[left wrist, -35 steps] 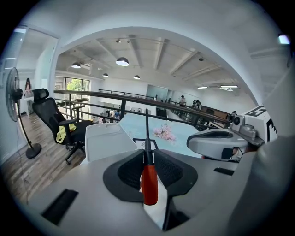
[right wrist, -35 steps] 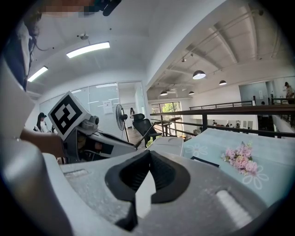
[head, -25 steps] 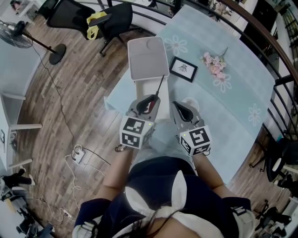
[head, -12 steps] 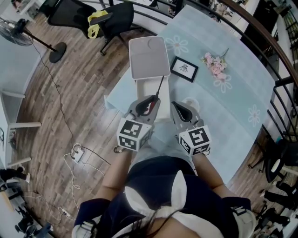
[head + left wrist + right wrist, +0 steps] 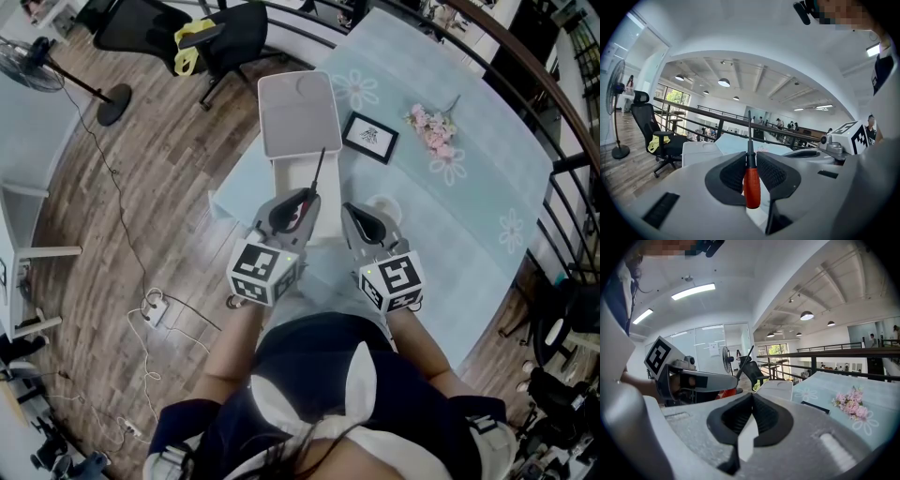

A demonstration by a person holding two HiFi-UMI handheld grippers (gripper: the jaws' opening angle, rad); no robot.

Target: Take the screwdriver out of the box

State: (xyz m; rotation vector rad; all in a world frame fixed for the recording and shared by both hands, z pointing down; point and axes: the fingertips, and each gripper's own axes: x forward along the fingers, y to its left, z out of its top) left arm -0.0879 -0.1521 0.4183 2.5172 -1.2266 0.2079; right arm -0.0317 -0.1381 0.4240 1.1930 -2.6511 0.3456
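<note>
Left gripper (image 5: 298, 204), at near end of box (image 5: 284, 178): jaws clamped on red handle of screwdriver (image 5: 751, 183), shaft slanting up over the box. Grip looks firm. Best to lift straight away, tip kept off lid (image 5: 298, 112). Right gripper (image 5: 751, 401), right of box: jaws together, empty.
</note>
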